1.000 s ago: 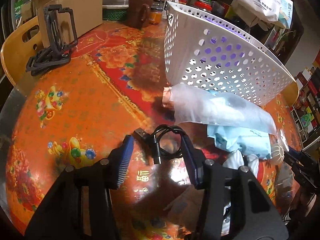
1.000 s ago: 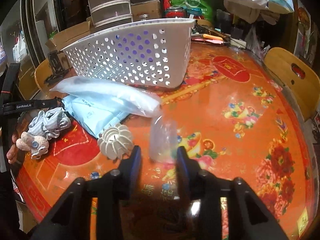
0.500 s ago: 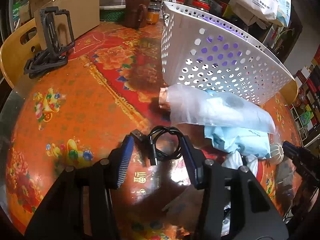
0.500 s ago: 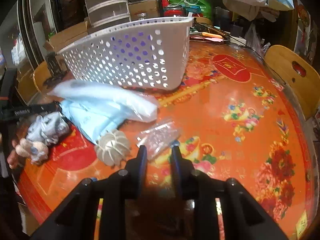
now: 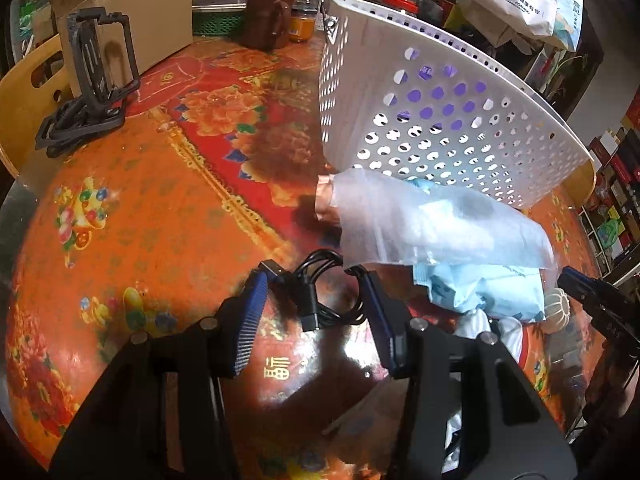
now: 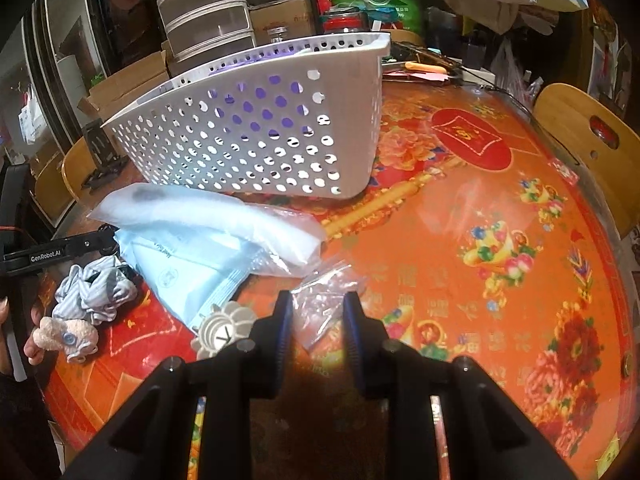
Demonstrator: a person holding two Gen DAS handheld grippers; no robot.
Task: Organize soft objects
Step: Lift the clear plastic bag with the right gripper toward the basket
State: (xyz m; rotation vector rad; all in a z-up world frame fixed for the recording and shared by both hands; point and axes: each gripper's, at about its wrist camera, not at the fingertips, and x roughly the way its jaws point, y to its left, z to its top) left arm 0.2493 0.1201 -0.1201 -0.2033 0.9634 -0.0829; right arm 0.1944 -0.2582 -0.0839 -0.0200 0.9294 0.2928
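Observation:
A white perforated basket [image 5: 440, 120] stands on the orange table, also in the right wrist view [image 6: 264, 140]. In front of it lie a translucent white bag [image 5: 432, 220] over a light-blue packet [image 5: 488, 288]. My left gripper [image 5: 314, 304] is open, its fingers either side of a coiled black USB cable [image 5: 316, 296] on the table. My right gripper [image 6: 316, 320] is open around a small clear zip bag [image 6: 324, 300] lying on the table. A white ribbed ball [image 6: 220, 330], striped cloth [image 6: 96, 288] and small plush toy [image 6: 66, 336] lie left of it.
A black phone stand [image 5: 92, 92] is at the table's far left, with a cardboard box [image 5: 132, 12] and brown mug [image 5: 266, 20] behind. Wooden chairs [image 6: 588, 144] ring the table. Clutter of bags and drawers stands behind the basket.
The clear zip bag, earlier upright between my right fingers, now lies flat on the table and the right jaws have widened. The left gripper edged forward around the cable.

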